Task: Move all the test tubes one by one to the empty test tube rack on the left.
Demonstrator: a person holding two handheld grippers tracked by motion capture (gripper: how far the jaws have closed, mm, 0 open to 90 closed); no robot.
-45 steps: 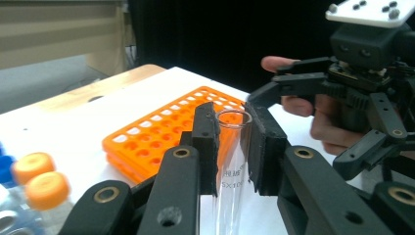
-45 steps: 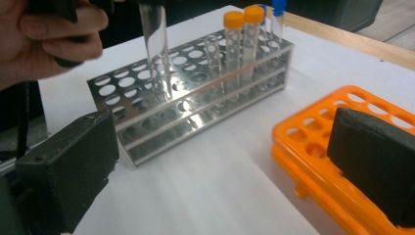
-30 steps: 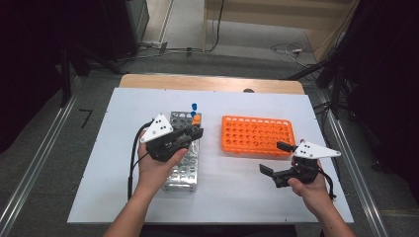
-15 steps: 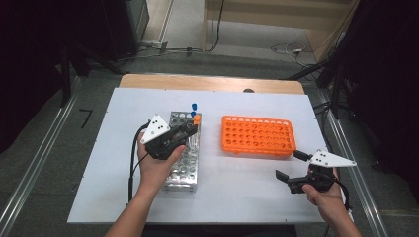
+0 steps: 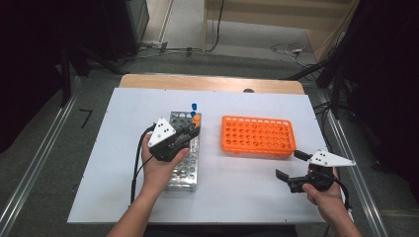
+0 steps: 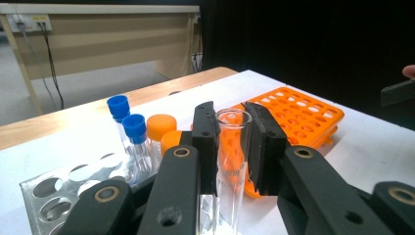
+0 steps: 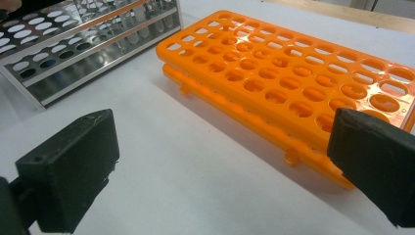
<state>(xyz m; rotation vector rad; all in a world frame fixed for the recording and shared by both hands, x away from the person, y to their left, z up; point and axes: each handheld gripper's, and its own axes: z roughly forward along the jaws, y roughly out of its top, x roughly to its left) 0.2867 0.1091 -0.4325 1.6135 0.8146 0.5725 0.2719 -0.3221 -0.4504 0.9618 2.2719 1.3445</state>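
My left gripper (image 5: 190, 133) hovers over the far end of a metal tube rack (image 5: 185, 170) and is shut on a clear, uncapped glass test tube. In the left gripper view the tube (image 6: 234, 120) stands upright between the two black pads of this gripper (image 6: 234, 152). Two blue-capped tubes (image 6: 128, 117) and two orange-capped ones (image 6: 162, 126) stand in the rack just behind it. My right gripper (image 5: 289, 164) is open near the table's front right, with nothing between its jaws. In the right gripper view it (image 7: 222, 166) faces an empty orange rack (image 7: 293, 73).
The orange rack (image 5: 258, 136) lies right of centre on the white table (image 5: 237, 197). The metal rack (image 7: 73, 39) sits to its left with many free holes. A wooden strip (image 5: 212, 83) borders the far edge. Cables trail on the floor beyond.
The right hand has moved its gripper right and toward the front edge, away from the orange rack. The left gripper has kept still with the tube.
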